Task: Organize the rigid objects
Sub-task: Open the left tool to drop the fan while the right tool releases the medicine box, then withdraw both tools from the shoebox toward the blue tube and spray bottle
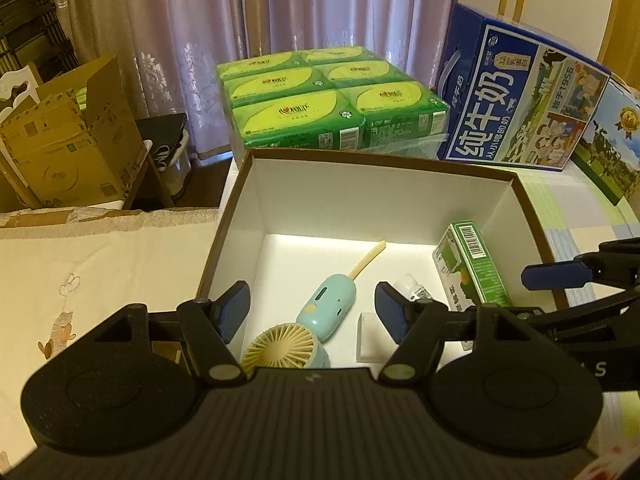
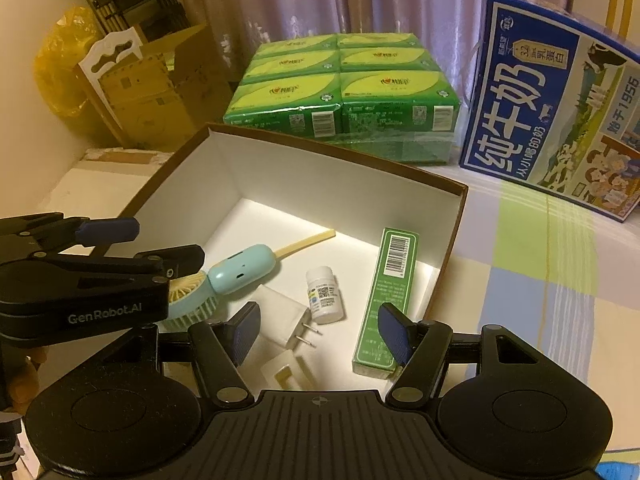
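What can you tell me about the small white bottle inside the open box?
The small white bottle lies on its side on the white floor of the open box, cap pointing toward the far wall. It looks like plastic, with a ribbed white cap and a label carrying a QR code and blue print. It sits between the white plug adapter and the long green carton, apparently touching neither. Neither gripper holds it.

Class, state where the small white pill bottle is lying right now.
In the right wrist view, the white pill bottle lies on the floor of the open box, between the white charger plug and the long green carton.
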The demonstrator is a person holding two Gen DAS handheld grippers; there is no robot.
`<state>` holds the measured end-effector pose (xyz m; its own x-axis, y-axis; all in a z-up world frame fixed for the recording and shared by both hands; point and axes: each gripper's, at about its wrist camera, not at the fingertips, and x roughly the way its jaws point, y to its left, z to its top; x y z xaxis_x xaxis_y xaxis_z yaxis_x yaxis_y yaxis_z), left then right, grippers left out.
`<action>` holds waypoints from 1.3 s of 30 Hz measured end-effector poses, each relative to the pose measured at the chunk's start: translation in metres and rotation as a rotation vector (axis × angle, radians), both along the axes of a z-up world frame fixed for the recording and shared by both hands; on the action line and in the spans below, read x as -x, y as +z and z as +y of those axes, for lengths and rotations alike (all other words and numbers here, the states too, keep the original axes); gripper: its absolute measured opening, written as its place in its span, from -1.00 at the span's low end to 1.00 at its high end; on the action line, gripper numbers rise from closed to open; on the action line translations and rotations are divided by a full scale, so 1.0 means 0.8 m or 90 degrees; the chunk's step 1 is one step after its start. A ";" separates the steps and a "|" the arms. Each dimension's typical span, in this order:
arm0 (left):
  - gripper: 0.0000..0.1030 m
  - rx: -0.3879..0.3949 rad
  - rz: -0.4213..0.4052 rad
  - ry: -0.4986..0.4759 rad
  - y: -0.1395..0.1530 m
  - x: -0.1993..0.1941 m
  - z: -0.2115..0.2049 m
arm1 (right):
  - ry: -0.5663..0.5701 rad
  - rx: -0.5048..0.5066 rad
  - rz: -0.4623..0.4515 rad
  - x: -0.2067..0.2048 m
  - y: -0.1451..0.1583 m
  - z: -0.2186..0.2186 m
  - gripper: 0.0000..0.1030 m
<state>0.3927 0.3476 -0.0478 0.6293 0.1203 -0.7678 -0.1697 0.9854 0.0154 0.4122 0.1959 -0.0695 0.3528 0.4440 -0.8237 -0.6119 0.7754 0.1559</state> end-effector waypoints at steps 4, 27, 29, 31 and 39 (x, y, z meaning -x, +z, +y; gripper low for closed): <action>0.27 -0.003 -0.009 0.001 0.011 0.011 -0.003 | 0.001 -0.008 -0.005 0.009 0.009 -0.005 0.21; 0.27 0.019 -0.050 -0.018 0.068 0.154 -0.092 | 0.013 -0.130 -0.013 0.125 0.060 -0.133 0.21; 0.27 0.028 -0.050 -0.021 0.069 0.168 -0.108 | 0.013 -0.135 -0.011 0.135 0.061 -0.150 0.21; 0.27 0.040 -0.050 -0.028 0.070 0.183 -0.123 | 0.011 -0.136 -0.007 0.144 0.061 -0.168 0.21; 0.27 0.063 -0.046 -0.079 0.072 0.219 -0.195 | -0.027 -0.130 0.008 0.175 0.056 -0.248 0.21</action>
